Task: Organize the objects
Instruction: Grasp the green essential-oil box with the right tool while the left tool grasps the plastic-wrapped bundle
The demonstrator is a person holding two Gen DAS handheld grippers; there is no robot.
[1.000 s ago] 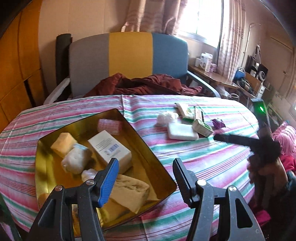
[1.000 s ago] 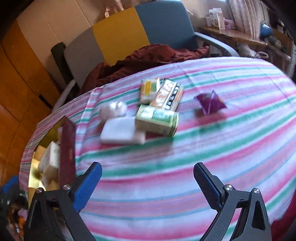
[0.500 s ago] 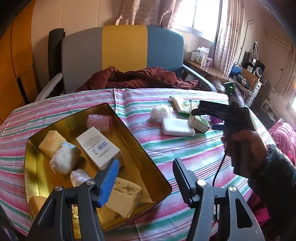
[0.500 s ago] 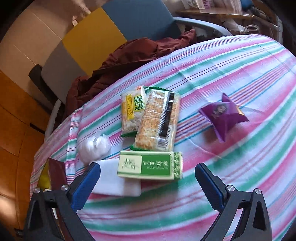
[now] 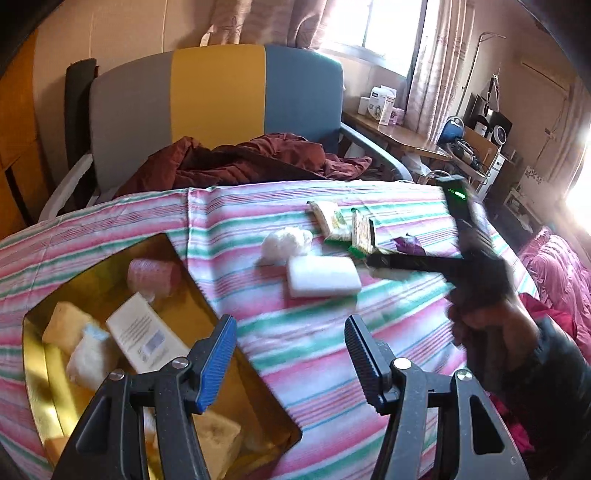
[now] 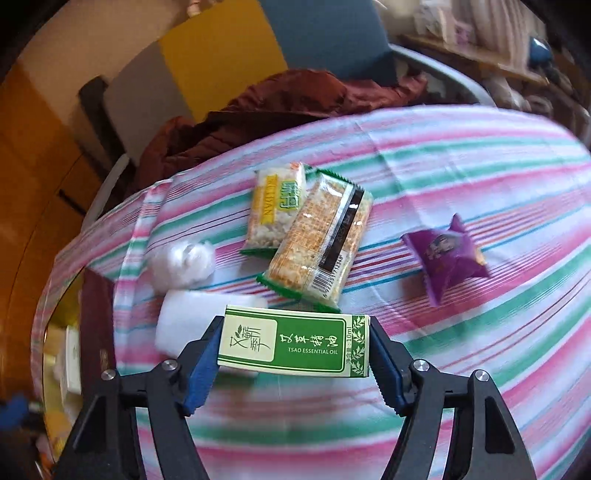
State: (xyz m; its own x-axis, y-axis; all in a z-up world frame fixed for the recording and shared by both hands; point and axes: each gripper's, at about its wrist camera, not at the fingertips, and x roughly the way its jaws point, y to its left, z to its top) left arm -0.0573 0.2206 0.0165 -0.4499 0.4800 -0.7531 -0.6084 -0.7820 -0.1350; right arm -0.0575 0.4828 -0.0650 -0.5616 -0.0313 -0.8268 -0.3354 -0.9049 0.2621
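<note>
Right wrist: green box (image 6: 295, 341) between pads.

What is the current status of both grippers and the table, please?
Right gripper just closed on the green essential oil box. Left gripper open, empty, above the gold tin. White soap bar touches the box; otherwise nothing obstructing.

Bench (image 5: 369, 206) under pink, green and white striped cloth. Behind it, armchair (image 5: 218, 92) with grey, yellow and blue back panels; maroon garment (image 5: 240, 162) heaped on the seat. Curtained window (image 5: 365, 26), strong daylight. Cluttered side table (image 5: 402, 136) at right. Orange wood panelling (image 5: 14, 122) at left.
</note>
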